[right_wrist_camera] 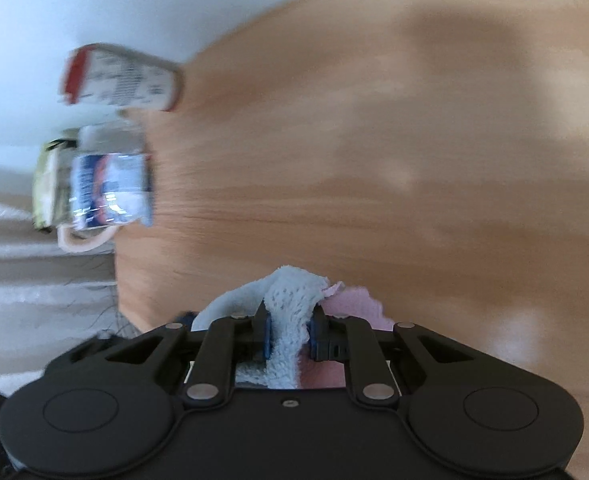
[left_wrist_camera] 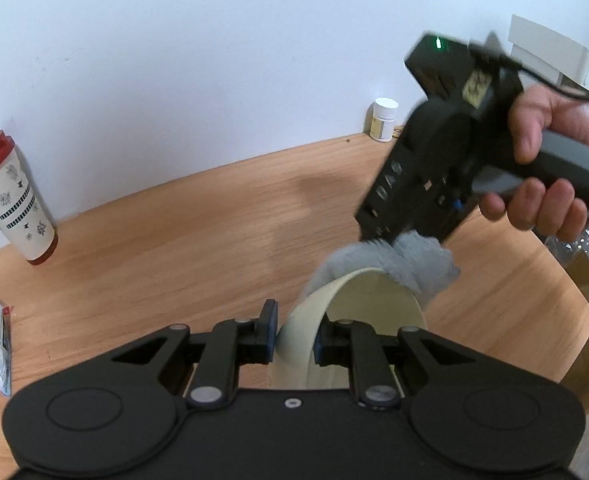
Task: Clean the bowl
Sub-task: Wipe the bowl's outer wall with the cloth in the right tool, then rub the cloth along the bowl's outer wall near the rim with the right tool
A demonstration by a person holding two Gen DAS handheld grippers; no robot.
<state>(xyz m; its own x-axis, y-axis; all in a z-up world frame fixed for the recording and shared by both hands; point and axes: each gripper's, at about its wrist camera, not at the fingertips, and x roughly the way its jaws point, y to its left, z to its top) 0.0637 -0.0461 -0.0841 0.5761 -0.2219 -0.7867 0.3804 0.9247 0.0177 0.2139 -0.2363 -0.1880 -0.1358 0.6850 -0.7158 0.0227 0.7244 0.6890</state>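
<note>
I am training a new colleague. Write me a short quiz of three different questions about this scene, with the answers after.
1. True or false: the left tool grips the bowl by its rim.
2. What does the right tool hold? A) a sponge B) a cloth C) a brush
3. Fill in: the cup with the red lid stands on the table near the ______.

Key
1. True: one finger is outside the wall, one inside, and the bowl is tilted on its side.
2. B: a light blue cloth, which in the left wrist view lies over the far rim of the bowl.
3. wall
</note>
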